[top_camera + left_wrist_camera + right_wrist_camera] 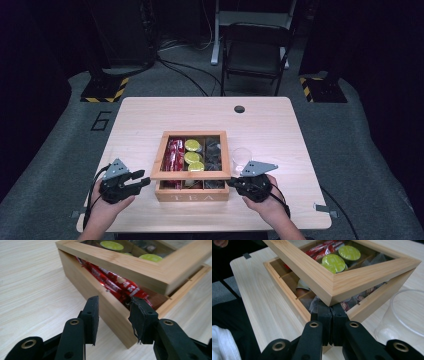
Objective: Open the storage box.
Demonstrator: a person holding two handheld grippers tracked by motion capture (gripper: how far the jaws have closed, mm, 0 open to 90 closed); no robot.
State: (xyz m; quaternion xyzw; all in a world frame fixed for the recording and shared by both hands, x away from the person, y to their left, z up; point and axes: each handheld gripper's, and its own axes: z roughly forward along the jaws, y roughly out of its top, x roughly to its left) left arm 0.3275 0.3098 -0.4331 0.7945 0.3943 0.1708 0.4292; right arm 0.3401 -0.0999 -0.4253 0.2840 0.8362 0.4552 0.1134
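Bamboo tea box with a glass-paned hinged lid sits near the table's front edge, lid raised slightly at the front. Right gripper, jaws pressed together, is wedged under the lid's front right corner. Left gripper hovers beside the box's front left corner, jaws apart and gripping nothing. Just right of the box stands a clear plastic cup, crowding the right hand; bare tabletop lies left and behind.
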